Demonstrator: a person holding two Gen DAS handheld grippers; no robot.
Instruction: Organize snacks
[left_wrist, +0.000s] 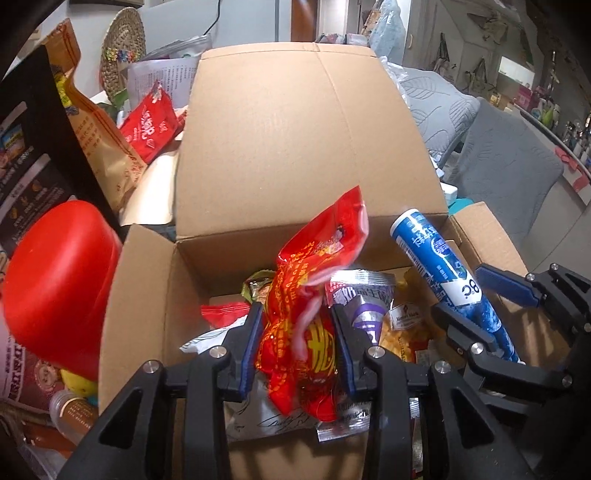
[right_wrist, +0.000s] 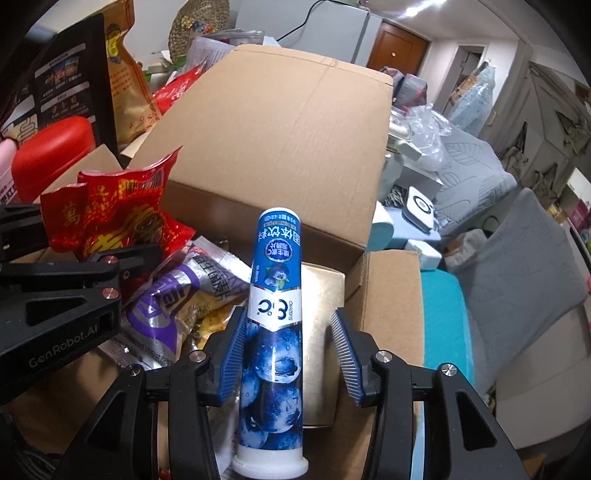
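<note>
My left gripper (left_wrist: 297, 345) is shut on a red snack bag (left_wrist: 314, 288) and holds it over the open cardboard box (left_wrist: 147, 295). The bag also shows in the right wrist view (right_wrist: 110, 210). My right gripper (right_wrist: 290, 354) is open, its jaws standing wide around a blue blueberry-print tube (right_wrist: 275, 332); the left pad touches it, the right pad is apart. The tube leans in the box's right side in the left wrist view (left_wrist: 443, 273), with the right gripper (left_wrist: 491, 299) around it. Inside the box lie a purple-silver packet (right_wrist: 177, 295) and other snack packs.
The box's tall rear flap (left_wrist: 303, 140) stands upright. Left of the box are a red lid (left_wrist: 55, 288), a tan snack bag (left_wrist: 99, 144), a red packet (left_wrist: 149, 125) and a black carton (left_wrist: 29, 158). Grey cushions (right_wrist: 517, 266) and a teal surface (right_wrist: 443, 314) lie right.
</note>
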